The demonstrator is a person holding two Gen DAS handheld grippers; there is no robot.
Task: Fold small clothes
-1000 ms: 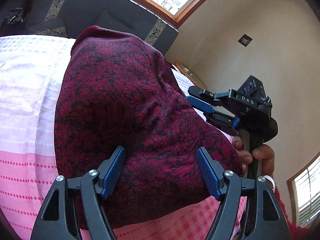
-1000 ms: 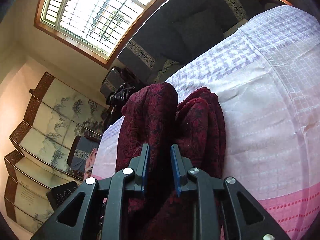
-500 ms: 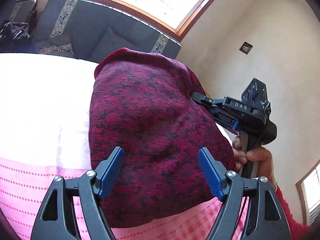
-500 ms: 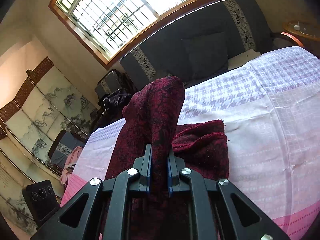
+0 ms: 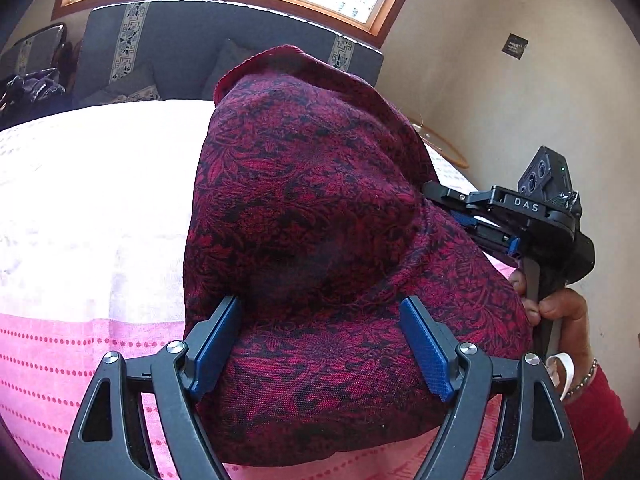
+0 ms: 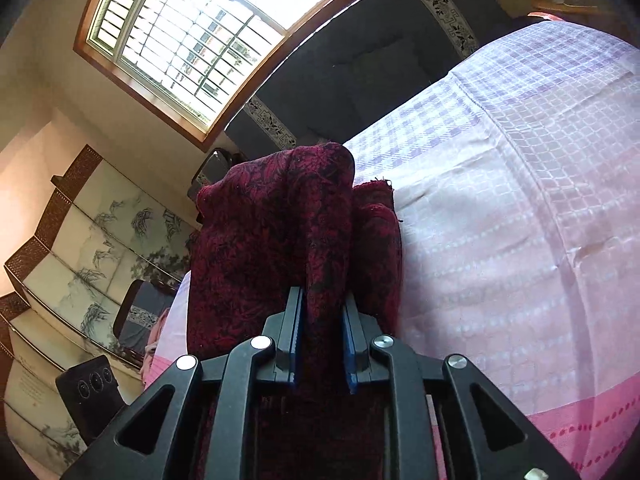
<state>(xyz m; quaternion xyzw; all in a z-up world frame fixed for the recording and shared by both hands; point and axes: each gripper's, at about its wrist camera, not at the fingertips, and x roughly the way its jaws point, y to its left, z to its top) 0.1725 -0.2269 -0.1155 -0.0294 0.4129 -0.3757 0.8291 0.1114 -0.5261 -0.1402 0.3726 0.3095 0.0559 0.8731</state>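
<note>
A dark red cloth with a black floral pattern [image 5: 320, 240] lies bunched on a pink and white checked bedcover [image 5: 100, 200]. My left gripper [image 5: 320, 344] is open, its blue pads wide apart over the near part of the cloth. My right gripper [image 6: 322, 340] is shut on a raised fold of the same cloth [image 6: 280, 220] and holds it up off the bed. In the left wrist view the right gripper's body [image 5: 520, 216] shows at the right edge of the cloth, with its fingertips hidden behind the fabric.
A dark blue sofa [image 5: 180, 60] stands behind the bed under a large window [image 6: 192, 32]. A painted folding screen [image 6: 80, 248] stands at the left. A small wooden side table [image 6: 560, 0] is at the far right corner.
My right gripper closed on the cloth fold and has lifted it higher. The cloth now stands taller and more bunched. My left gripper stayed open and tilted up slightly.
</note>
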